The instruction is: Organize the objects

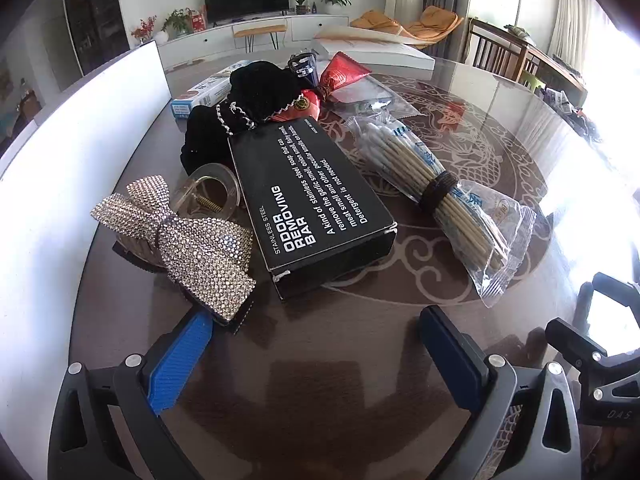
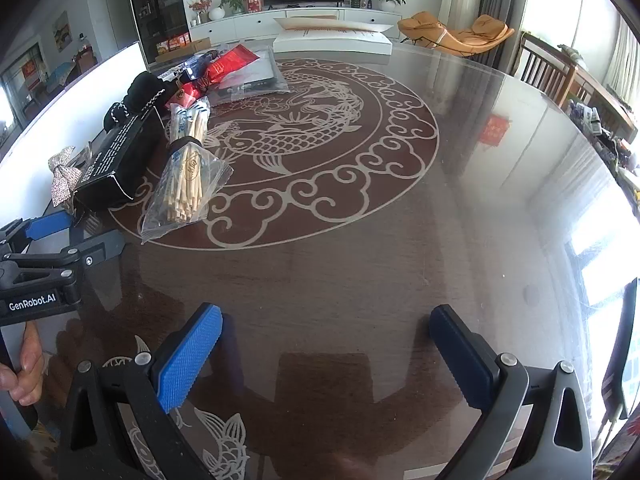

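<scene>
A pile of objects lies on the dark round table (image 1: pixel 320 360). A black "odor removing bar" box (image 1: pixel 312 196) lies in the middle, a rhinestone bow (image 1: pixel 180 236) to its left, and a clear bag of cotton swabs (image 1: pixel 440 192) to its right. Behind are a black velvet scrunchie (image 1: pixel 256 92), a clear tape ring (image 1: pixel 212 192), red packets (image 1: pixel 340 74) and a blue-white box (image 1: pixel 204 94). My left gripper (image 1: pixel 316 336) is open and empty, just in front of the box, its left finger under the bow's edge. My right gripper (image 2: pixel 326 336) is open and empty over bare table, right of the pile (image 2: pixel 132 152).
A white board (image 1: pixel 80 152) stands along the table's left side. A flat white box (image 2: pixel 332 42) lies at the far edge. Clear plastic sleeves (image 2: pixel 252 76) lie behind the pile. Wooden chairs (image 2: pixel 552 68) stand at the right. The right gripper's body (image 1: pixel 600 352) shows at the left view's lower right.
</scene>
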Tool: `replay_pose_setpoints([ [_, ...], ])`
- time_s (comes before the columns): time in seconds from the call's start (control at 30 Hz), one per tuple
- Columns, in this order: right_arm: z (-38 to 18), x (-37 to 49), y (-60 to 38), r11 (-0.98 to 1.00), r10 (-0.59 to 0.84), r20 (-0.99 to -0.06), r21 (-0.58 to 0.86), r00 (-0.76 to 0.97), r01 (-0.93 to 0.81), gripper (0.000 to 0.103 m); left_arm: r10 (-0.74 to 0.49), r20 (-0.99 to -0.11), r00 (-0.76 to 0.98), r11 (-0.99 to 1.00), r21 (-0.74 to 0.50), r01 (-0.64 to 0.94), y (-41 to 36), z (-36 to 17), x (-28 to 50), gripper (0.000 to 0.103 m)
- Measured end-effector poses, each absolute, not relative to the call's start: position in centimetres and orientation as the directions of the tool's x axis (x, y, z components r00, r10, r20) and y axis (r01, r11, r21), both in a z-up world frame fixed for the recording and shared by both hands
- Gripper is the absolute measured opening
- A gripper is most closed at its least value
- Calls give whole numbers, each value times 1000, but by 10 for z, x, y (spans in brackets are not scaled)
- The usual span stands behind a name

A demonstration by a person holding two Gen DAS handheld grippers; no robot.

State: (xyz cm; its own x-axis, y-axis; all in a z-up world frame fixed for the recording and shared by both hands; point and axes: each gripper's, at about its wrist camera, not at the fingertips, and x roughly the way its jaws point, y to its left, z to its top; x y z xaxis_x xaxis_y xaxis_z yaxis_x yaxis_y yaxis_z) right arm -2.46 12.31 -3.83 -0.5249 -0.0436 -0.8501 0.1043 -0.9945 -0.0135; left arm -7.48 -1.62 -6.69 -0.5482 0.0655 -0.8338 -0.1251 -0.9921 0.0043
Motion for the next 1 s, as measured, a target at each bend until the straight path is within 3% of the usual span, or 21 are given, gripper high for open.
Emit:
replay_pose_setpoints([
  [1.0, -39, -33, 127, -994, -34, -814, -30, -580, 101, 103, 75, -821, -566, -991, 1, -133, -15, -68, -82, 103],
])
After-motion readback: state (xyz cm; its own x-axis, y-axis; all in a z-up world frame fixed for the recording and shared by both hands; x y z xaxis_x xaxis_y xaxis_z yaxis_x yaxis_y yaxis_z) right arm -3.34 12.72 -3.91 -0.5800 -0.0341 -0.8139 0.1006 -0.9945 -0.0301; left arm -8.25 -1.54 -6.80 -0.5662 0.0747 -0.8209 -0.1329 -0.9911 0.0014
